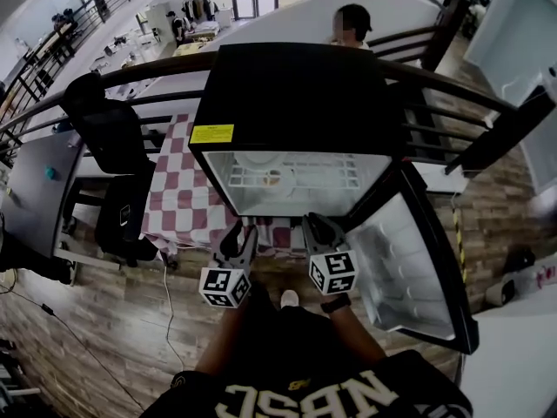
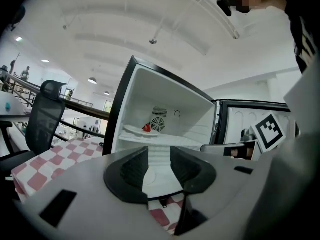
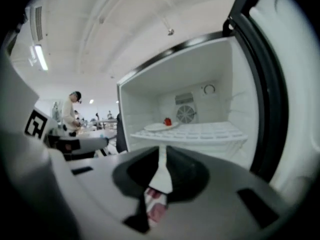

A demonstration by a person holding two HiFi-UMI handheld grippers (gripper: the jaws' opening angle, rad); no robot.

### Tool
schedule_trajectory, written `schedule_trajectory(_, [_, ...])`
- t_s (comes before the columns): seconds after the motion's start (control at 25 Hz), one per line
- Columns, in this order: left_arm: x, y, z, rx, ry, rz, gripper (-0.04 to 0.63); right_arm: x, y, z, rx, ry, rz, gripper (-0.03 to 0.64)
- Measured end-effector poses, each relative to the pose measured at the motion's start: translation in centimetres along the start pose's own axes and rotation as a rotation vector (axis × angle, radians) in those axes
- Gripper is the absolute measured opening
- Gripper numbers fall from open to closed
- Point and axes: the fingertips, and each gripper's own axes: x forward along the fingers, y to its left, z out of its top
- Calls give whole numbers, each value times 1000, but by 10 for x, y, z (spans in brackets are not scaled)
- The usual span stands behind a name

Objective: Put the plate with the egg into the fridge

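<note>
The black mini fridge (image 1: 296,94) stands open, its door (image 1: 405,259) swung out to the right. A white plate (image 1: 259,172) with a small red item (image 2: 146,128) rests on the left of the wire shelf inside; it also shows as the plate (image 3: 160,126) in the right gripper view. My left gripper (image 1: 239,238) hangs in front of the fridge's lower edge, jaws apart with nothing between them (image 2: 159,156). My right gripper (image 1: 315,232) is beside it, jaws drawn close with only a thin slit and nothing in it (image 3: 162,156).
A table with a red-and-white checked cloth (image 1: 187,190) stands left of the fridge, with a black office chair (image 1: 109,129) further left. A dark railing (image 1: 452,94) runs behind the fridge. A person (image 1: 352,24) stands beyond it. The floor is wood.
</note>
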Motion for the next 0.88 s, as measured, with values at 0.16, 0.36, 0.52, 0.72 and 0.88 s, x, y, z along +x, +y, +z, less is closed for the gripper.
schedule_trajectory(0.16, [-5, -7, 16, 37, -20, -21, 72, -23, 14, 38, -26, -75, -11, 46])
schedule_trajectory(0.36, [-15, -3, 37, 47, -31, -46, 21, -32, 20, 62, -45, -69, -35, 32])
schedule_trajectory(0.52, [-30, 7, 53, 44, -35, -50, 20, -30, 45, 66, -53, -56, -29, 21])
schedule_trajectory(0.72, [-49, 13, 79, 62, -52, -74, 20, -33, 81, 68, -38, -77, -36, 21])
schedule_trajectory(0.88, [-59, 15, 95, 68, -65, -102, 20, -35, 98, 76, -52, -102, -40, 21])
